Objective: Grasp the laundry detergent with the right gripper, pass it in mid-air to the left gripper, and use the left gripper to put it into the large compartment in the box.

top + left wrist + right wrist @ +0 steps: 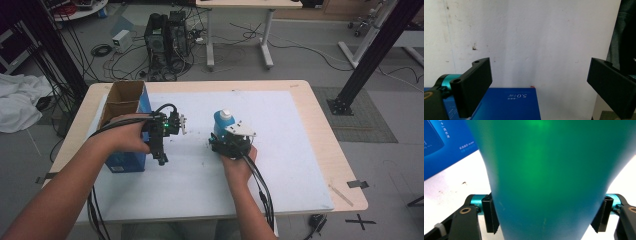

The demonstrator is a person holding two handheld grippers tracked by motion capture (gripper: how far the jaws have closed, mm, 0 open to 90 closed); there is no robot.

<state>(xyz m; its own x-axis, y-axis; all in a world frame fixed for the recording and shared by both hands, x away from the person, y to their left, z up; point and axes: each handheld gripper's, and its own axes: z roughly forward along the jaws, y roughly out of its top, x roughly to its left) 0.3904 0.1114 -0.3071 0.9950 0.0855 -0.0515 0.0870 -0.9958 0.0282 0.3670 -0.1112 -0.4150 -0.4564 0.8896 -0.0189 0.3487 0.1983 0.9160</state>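
Lab / robotics test bay, not a home. Landmark: the wooden tabletop (320, 135) with a white mat (280, 150) on it. Behind the tabletop, desktop PC towers (167, 42) sit on the bare grey floor (300, 65) in a tangle of loose cables (120, 57). Black aluminium frame struts (372, 52) stand right of the tabletop, more at its left. Black tape cross (361, 221) marks the floor at its near right corner. Second desk (240, 30) further back.

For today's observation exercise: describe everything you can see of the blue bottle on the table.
The blue bottle looks like glossy teal-blue plastic with a white cap on top. It stands upright on the white mat, right of the blue cardboard box. In the right gripper view its body widens upward between the jaws of the right gripper, whose pads sit against both its sides. No label is visible.
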